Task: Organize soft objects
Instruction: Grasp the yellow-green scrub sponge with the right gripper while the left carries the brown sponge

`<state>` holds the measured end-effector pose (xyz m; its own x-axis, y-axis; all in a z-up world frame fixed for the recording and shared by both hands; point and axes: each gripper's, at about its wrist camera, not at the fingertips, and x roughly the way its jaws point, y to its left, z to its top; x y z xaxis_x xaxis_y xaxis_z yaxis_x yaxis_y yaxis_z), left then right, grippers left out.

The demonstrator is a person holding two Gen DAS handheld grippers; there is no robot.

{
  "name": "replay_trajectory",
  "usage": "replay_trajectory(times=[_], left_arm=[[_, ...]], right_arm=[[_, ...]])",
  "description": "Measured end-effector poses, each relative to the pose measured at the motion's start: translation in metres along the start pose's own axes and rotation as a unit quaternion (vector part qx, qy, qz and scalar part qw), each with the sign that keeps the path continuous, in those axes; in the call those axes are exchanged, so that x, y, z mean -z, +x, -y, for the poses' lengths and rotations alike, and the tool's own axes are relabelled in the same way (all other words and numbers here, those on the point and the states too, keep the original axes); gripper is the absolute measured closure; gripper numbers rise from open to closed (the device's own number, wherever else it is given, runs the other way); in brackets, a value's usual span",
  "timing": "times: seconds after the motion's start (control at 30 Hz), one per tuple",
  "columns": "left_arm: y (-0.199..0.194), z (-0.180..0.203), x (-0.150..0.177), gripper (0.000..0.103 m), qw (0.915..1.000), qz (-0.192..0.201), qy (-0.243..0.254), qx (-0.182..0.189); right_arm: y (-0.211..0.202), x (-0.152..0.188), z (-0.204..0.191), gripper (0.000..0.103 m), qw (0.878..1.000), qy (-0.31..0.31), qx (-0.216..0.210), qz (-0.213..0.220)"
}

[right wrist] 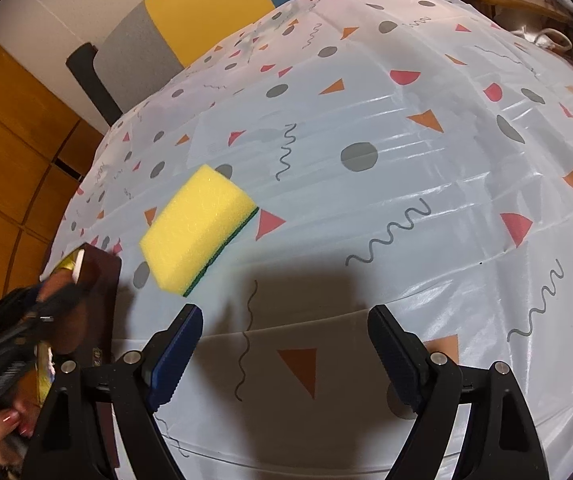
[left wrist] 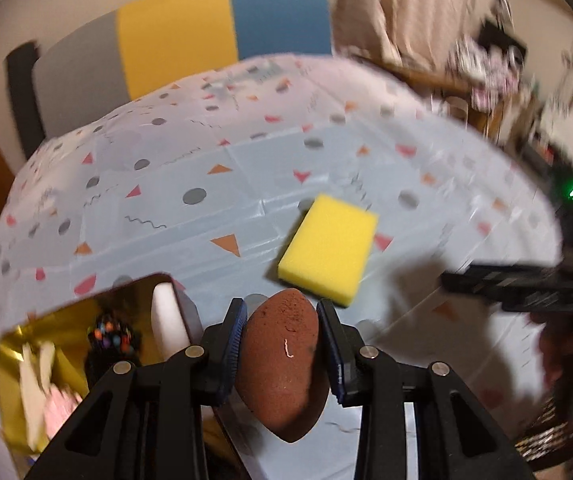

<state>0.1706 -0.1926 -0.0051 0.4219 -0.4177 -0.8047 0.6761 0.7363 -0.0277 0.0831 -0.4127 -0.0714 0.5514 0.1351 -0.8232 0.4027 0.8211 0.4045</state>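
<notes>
My left gripper is shut on a brown egg-shaped sponge, held off the table with both blue pads pressing its sides. Just beyond it a yellow sponge lies flat on the patterned tablecloth. In the right wrist view the yellow sponge shows a green underside and sits ahead and left of my right gripper. That gripper stands open over the cloth with nothing between its fingers. The left gripper appears blurred at that view's left edge.
A gold-lined box sits at the near left, holding a white object, a dark dotted object and pale pieces; its dark outer wall shows too. A grey, yellow and blue panel stands behind the table. A hand shows low left.
</notes>
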Motion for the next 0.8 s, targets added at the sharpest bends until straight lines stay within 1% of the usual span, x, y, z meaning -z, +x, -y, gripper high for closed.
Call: replay_trajectory(times=[0.13, 0.27, 0.3, 0.37, 0.5, 0.63, 0.73, 0.8], left_arm=[[-0.035, -0.009, 0.013, 0.067, 0.9974, 0.051, -0.046, 0.021], [-0.074, -0.021, 0.036, 0.067, 0.9896, 0.107, -0.088, 0.038], [-0.081, -0.023, 0.042, 0.067, 0.9877, 0.117, -0.096, 0.039], [-0.095, -0.031, 0.055, 0.067, 0.9826, 0.137, -0.116, 0.045], [-0.119, -0.05, 0.074, 0.067, 0.9729, 0.161, -0.158, 0.052], [-0.137, -0.066, 0.089, 0.067, 0.9653, 0.176, -0.187, 0.05], [-0.147, -0.076, 0.103, 0.067, 0.9617, 0.185, -0.198, 0.041], [-0.15, -0.083, 0.113, 0.067, 0.9594, 0.188, -0.207, 0.036]], right_arm=[[0.004, 0.005, -0.01, 0.018, 1.0, -0.028, 0.008, 0.002], [0.004, 0.01, -0.025, 0.016, 0.998, -0.068, 0.01, 0.015], [0.005, 0.011, -0.029, 0.014, 0.997, -0.079, 0.009, 0.021], [0.007, 0.013, -0.035, 0.011, 0.996, -0.08, 0.006, 0.024], [0.025, 0.007, -0.045, 0.01, 0.999, -0.045, 0.0, 0.009], [0.041, -0.014, -0.062, 0.01, 1.0, 0.006, 0.001, 0.022], [0.052, -0.031, -0.078, 0.008, 0.999, 0.038, 0.012, 0.027], [0.059, -0.041, -0.088, 0.008, 0.998, 0.053, 0.035, 0.027]])
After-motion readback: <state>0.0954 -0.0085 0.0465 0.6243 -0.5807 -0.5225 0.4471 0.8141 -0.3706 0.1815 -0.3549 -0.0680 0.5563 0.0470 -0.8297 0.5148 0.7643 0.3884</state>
